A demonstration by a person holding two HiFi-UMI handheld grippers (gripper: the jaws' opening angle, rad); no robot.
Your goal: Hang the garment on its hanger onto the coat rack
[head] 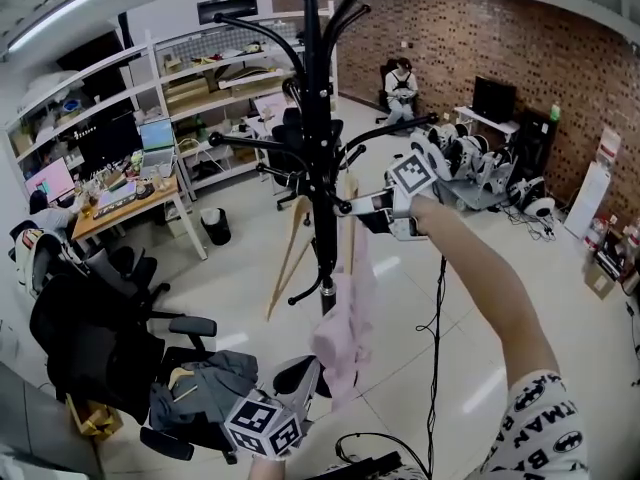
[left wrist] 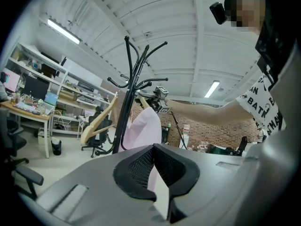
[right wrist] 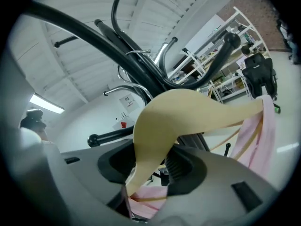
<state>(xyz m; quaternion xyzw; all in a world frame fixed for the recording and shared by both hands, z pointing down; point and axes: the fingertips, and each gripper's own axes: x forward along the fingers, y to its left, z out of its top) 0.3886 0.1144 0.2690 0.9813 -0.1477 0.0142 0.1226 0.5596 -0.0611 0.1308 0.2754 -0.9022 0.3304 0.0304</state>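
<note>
**Brick-walled workroom: hanger raised against the coat rack**

Pale floor tiles [head: 450, 368] run back to a brick wall [head: 480, 38] and white shelving [head: 200, 78], with the black coat rack [head: 318, 168] standing in the middle. The right gripper [head: 372, 206] is held up beside the rack's pole, its jaws clamped on the neck of a wooden hanger [right wrist: 174, 117]. The pink garment [head: 350, 328] drapes from that hanger, close against the pole. Whether the hanger's hook sits over a peg cannot be made out. Low down, the left gripper [head: 298, 380] has its jaws closed on the garment's lower edge, a pale strip of cloth pinched between them. A bare second hanger [head: 290, 253] hangs on the rack's far side.
</note>
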